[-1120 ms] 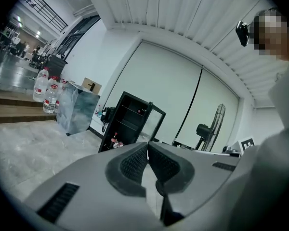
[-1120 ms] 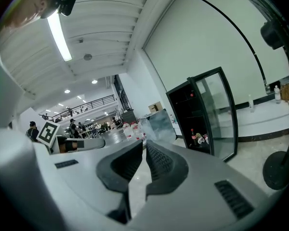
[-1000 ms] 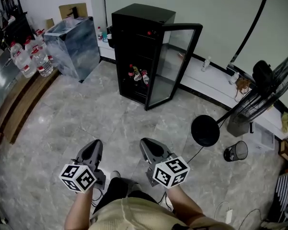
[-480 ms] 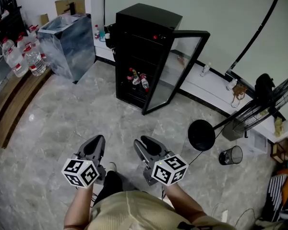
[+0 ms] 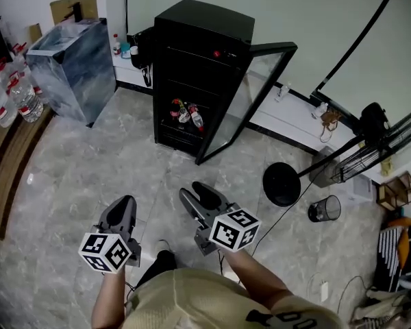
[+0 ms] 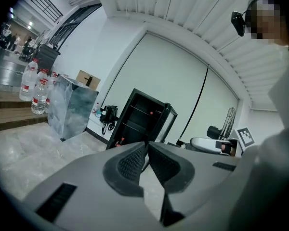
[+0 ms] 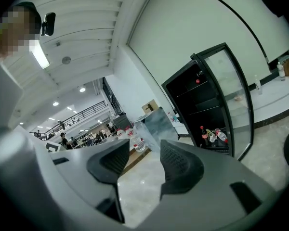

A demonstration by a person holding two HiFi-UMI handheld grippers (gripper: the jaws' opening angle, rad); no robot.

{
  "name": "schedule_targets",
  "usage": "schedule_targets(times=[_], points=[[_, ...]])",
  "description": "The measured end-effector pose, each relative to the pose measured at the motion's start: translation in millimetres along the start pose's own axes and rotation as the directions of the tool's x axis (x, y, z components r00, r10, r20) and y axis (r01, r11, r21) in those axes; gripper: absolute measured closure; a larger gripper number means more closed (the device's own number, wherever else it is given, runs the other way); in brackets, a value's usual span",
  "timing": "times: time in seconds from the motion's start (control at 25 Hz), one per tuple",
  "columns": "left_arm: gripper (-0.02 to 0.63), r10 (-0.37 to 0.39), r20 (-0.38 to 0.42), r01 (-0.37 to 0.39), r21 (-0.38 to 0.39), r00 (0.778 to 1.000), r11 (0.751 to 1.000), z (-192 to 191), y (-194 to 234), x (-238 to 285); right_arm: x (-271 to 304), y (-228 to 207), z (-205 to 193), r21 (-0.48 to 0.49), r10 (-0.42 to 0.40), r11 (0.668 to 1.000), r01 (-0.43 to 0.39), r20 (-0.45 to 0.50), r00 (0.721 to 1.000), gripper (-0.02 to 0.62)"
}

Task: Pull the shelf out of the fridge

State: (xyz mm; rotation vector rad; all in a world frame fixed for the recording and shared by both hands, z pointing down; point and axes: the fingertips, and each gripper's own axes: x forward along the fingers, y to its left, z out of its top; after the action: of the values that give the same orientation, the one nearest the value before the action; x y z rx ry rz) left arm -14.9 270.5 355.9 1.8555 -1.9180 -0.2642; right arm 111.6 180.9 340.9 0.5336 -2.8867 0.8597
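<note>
Head view, task: not begun. The fridge stands with its glass door swung open. The shelf carrying bottles sits fully inside.
Head view, grippers: the left gripper and right gripper hang over the floor, well apart from the fridge. By my judgement, the approach, grasp and pull are all left to do.
Left gripper view: jaws pressed together with nothing between them. The fridge lies ahead, out of reach.
Right gripper view: jaws wide, having just been opening, and empty, with only floor showing between them. The shelf and bottles sit low in the fridge, ahead to the right.
</note>
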Motion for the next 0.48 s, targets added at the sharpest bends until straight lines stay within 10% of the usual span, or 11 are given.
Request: schedule_targets(times=[0.48], points=[[0.588, -0.067, -0.042, 0.067, -0.002, 0.997, 0.998, 19, 58, 54, 72, -38, 9, 0.145, -0.086, 0.986, 0.078, 0.053, 0.995, 0.4]])
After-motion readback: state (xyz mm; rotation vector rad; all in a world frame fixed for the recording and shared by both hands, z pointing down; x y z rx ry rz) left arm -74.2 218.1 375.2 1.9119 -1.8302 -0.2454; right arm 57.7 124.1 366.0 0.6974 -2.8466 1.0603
